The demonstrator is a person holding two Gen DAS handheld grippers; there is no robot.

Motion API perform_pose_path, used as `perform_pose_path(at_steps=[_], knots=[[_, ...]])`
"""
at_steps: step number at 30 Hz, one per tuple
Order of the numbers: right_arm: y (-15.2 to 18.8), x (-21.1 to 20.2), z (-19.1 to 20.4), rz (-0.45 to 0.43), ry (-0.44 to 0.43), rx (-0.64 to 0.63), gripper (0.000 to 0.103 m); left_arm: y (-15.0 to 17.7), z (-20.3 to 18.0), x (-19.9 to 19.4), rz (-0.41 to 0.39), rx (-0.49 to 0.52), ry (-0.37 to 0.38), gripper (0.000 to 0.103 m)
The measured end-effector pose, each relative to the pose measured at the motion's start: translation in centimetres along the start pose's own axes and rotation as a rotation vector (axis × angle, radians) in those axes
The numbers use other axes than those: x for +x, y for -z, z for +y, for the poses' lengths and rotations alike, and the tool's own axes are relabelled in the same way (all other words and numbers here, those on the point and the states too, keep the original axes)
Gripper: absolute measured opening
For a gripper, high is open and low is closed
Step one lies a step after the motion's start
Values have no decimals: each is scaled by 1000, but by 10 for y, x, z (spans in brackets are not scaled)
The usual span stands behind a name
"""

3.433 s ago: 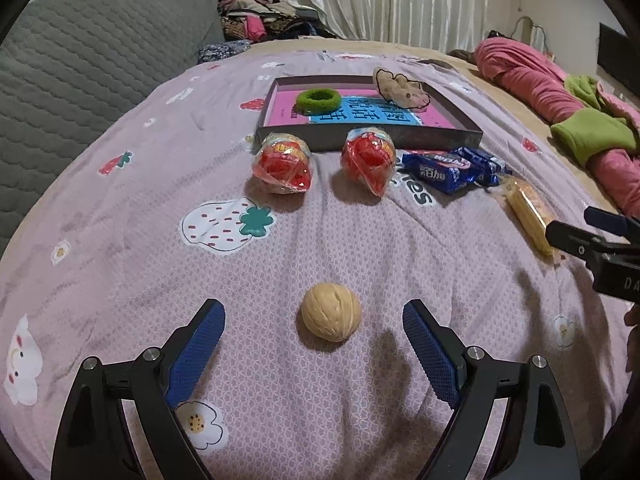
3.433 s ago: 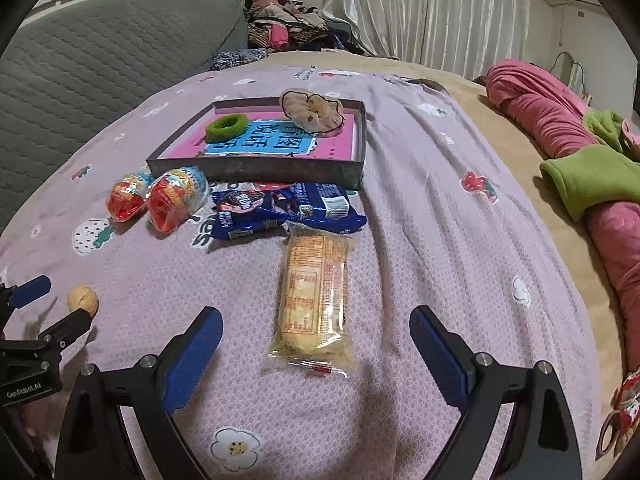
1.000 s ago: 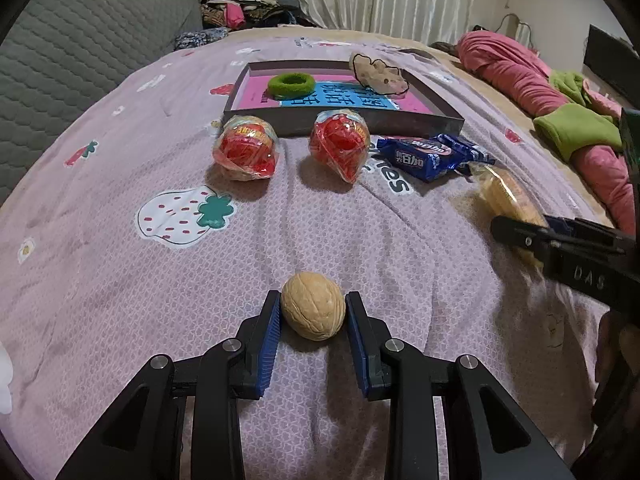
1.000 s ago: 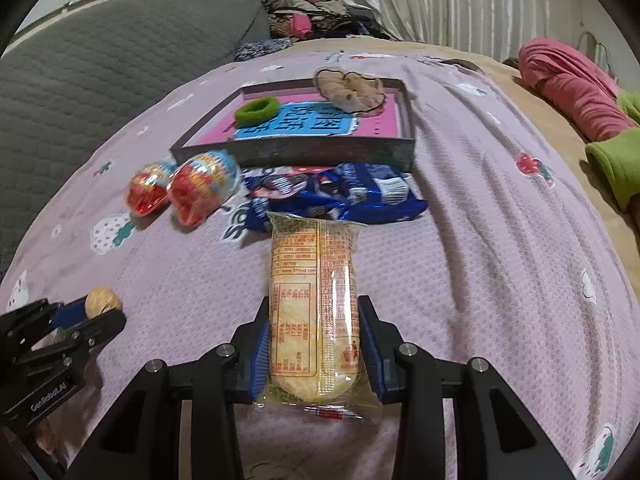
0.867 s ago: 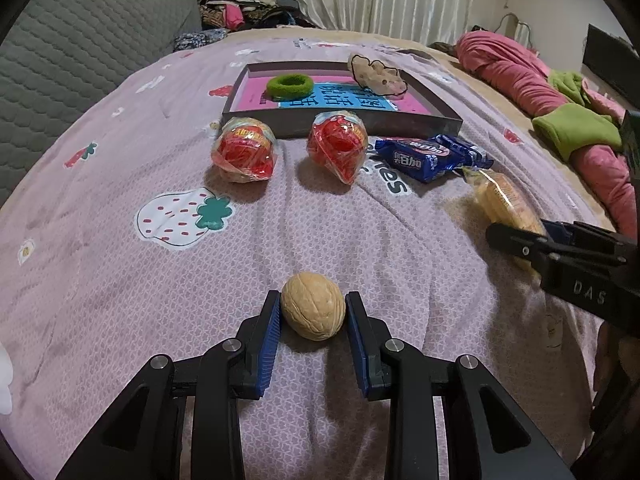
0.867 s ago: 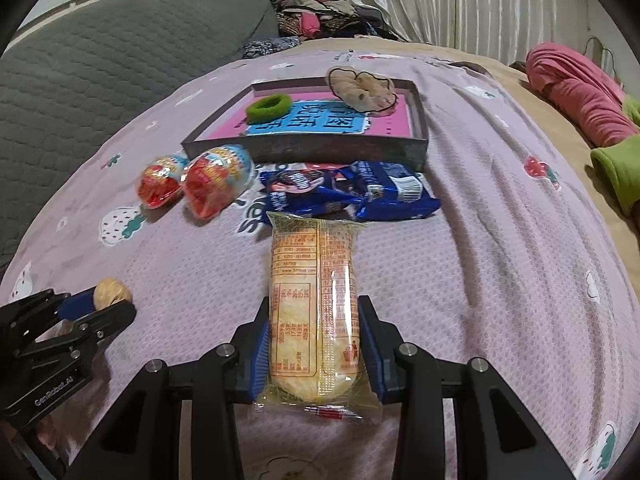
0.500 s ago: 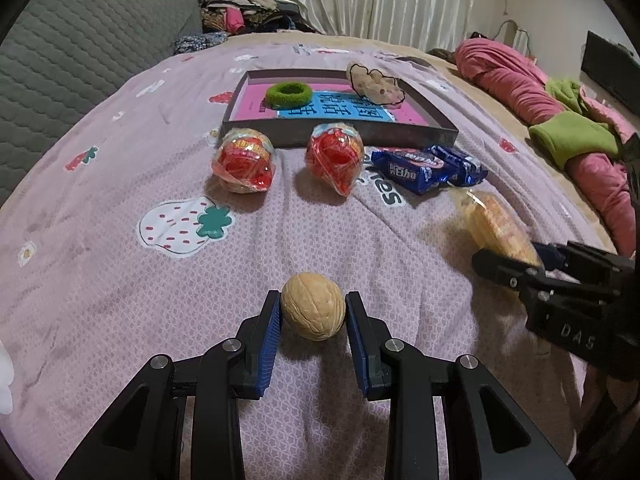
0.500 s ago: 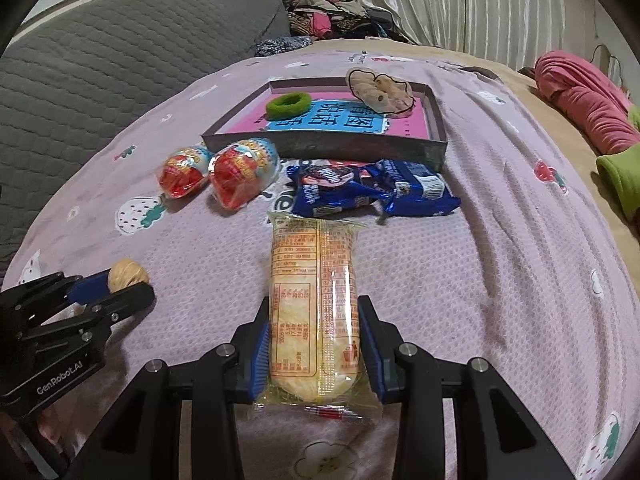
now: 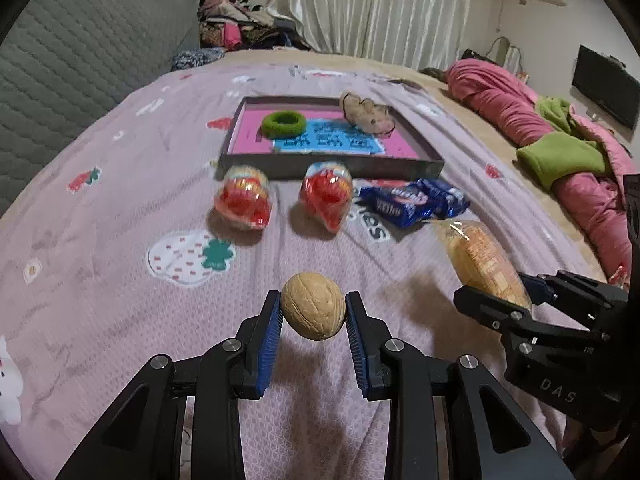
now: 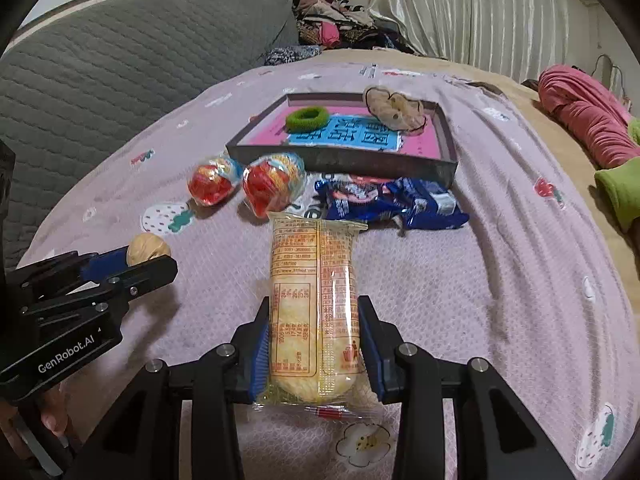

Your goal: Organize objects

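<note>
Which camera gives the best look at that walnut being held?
The left wrist view. There the walnut sits front and centre, pinched between the left gripper's blue pads, with its whole shell showing. In the right wrist view the walnut is small, off at the left edge, and partly hidden behind the gripper's black finger.

Both tools share one build: the left gripper [image 9: 313, 326] and the right gripper [image 10: 316, 338] are matte black plastic, each with two angular arms whose linkages carry round silver screw heads. The inner faces of the jaws are lined with ribbed blue pads. White lettering marks the bodies, "GenRobot.AI" on the left one and "DAS" on the right. Bare skin of a fingertip [image 10: 50, 416] shows under the left body.
</note>
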State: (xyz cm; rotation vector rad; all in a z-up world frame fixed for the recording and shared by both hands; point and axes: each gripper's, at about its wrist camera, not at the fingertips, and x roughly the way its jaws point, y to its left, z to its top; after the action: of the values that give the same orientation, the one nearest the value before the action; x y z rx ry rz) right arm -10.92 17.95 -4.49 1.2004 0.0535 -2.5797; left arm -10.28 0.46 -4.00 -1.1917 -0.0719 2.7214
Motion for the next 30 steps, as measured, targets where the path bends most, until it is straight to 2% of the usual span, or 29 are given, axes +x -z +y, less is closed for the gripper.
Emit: perform_pose_path(at_steps=[6,16,30], knots=[[-5,-15,4,-35,4,9,40,-4,3,-12,-32,-12,17,33],[-20,-32,1,-97,-3,13,40,-23,0,-25,-92,2,-18,33],[-67,-47,-11,-177,-7,-40,40,-76,-7,-21,-138,46,-34,33]])
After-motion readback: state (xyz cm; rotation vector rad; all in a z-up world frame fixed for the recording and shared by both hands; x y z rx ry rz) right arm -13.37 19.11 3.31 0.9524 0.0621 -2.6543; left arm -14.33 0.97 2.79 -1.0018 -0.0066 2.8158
